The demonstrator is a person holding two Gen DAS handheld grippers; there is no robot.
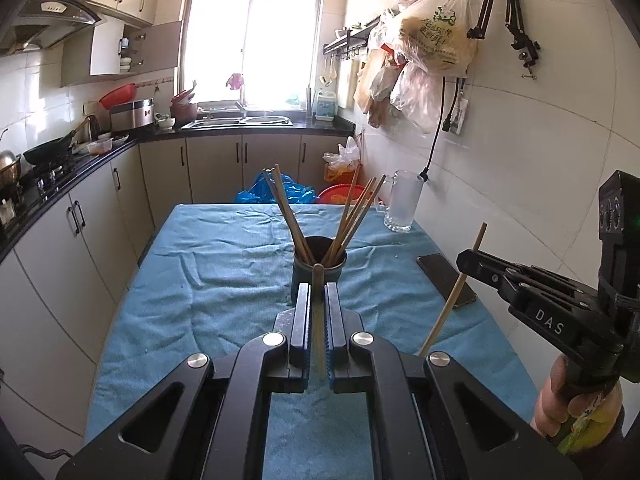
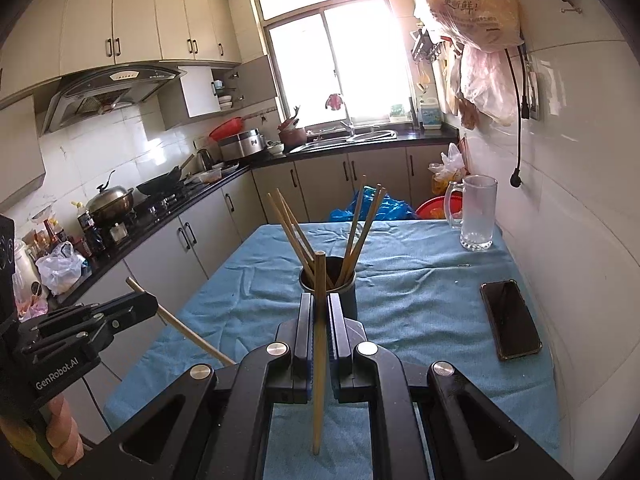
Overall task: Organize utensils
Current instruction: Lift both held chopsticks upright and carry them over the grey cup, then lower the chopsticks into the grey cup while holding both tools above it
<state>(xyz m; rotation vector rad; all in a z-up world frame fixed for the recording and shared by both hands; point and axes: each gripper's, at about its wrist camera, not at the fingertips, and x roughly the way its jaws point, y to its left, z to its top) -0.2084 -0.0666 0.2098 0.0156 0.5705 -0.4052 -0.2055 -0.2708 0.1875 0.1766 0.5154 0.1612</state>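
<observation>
Left claw (image 1: 318, 292) clenched on one chopstick (image 1: 318, 320); right claw (image 2: 319, 304) clenched on another chopstick (image 2: 319, 344). Both hover before the dark cup (image 1: 318, 270) of chopsticks on the desk (image 1: 200, 264).

I see matt wooden chopsticks (image 2: 352, 232) in a dark smooth cup (image 2: 347, 292), a wrinkled blue cloth (image 2: 420, 300), a glossy phone (image 2: 510, 322).

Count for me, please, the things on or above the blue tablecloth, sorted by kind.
Chopsticks standing in the cup: 5 that can be told apart; they overlap
Held chopsticks: 2, one in the left gripper, one in the right gripper
Dark holder cup: 1
Glass mug: 1
Phone: 1
Total: 10
</observation>
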